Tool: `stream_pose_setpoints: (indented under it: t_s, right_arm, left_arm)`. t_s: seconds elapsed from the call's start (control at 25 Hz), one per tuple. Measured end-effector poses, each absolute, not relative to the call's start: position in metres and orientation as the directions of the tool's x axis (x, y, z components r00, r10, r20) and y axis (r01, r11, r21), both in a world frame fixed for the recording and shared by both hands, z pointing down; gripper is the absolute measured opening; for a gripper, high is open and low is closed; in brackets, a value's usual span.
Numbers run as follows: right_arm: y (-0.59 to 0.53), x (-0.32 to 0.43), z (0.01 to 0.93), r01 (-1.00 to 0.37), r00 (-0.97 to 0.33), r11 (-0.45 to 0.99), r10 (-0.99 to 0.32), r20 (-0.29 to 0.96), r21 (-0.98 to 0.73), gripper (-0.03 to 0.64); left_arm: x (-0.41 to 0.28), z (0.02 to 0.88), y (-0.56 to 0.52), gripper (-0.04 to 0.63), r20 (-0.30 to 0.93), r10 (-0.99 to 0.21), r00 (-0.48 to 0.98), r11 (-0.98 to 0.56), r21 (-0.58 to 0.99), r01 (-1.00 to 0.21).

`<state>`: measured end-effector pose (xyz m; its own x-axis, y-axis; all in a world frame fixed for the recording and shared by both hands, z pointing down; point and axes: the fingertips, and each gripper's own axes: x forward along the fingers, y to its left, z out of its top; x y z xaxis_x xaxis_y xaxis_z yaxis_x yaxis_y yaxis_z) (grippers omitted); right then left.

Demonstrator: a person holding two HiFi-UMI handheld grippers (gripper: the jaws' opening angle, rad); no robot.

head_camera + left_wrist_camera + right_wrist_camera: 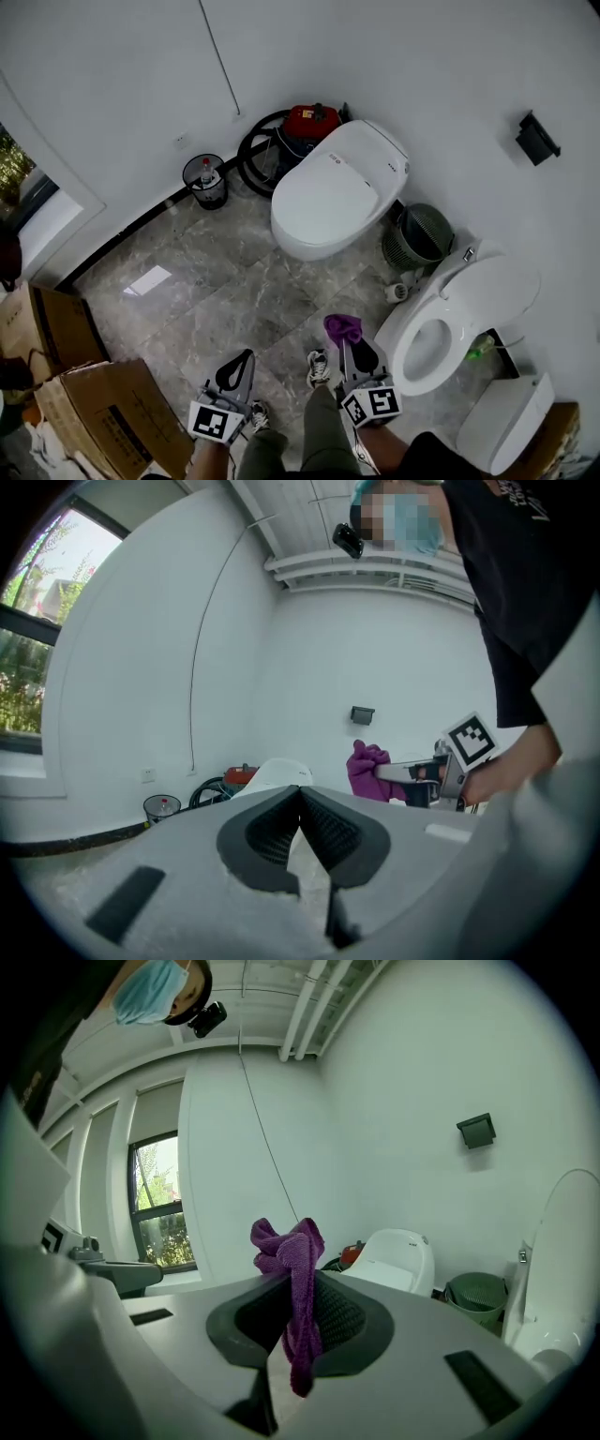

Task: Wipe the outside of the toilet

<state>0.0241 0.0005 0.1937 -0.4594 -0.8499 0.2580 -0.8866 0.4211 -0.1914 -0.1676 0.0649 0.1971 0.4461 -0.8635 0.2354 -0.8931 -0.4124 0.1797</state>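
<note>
Toilet with the raised lid stands just right of my right gripper; a closed toilet sits farther off by the wall. The right gripper pinches a purple cloth, clear of the porcelain. My left gripper is closed on nothing. I judge that wiping hasn't begun.

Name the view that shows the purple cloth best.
Right gripper view: the cloth fills the centre, pinched in the right tongs. Head view shows only a small tuft from above; left gripper view shows it small, side-on.
</note>
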Motion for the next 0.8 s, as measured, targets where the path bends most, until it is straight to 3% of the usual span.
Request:
stream_pose_setpoints:
  t_s: [0.32,0.8]
  right_arm:
    - [0.032,0.008,0.123,-0.851,-0.523,0.494,-0.827,0.208,-0.175,0.055]
    - [0.099,-0.013,0.057,-0.873,-0.485,0.469,-0.86,0.16,-0.131,0.055]
  left_arm:
    - [-0.166,0.125,0.091,-0.002,0.198,-0.875,0.443,-0.42,0.146,-0.896]
    - [-0.2,0.059,0.149,0.0,0.167,-0.865,0.473,-0.469,0.066,-0.881]
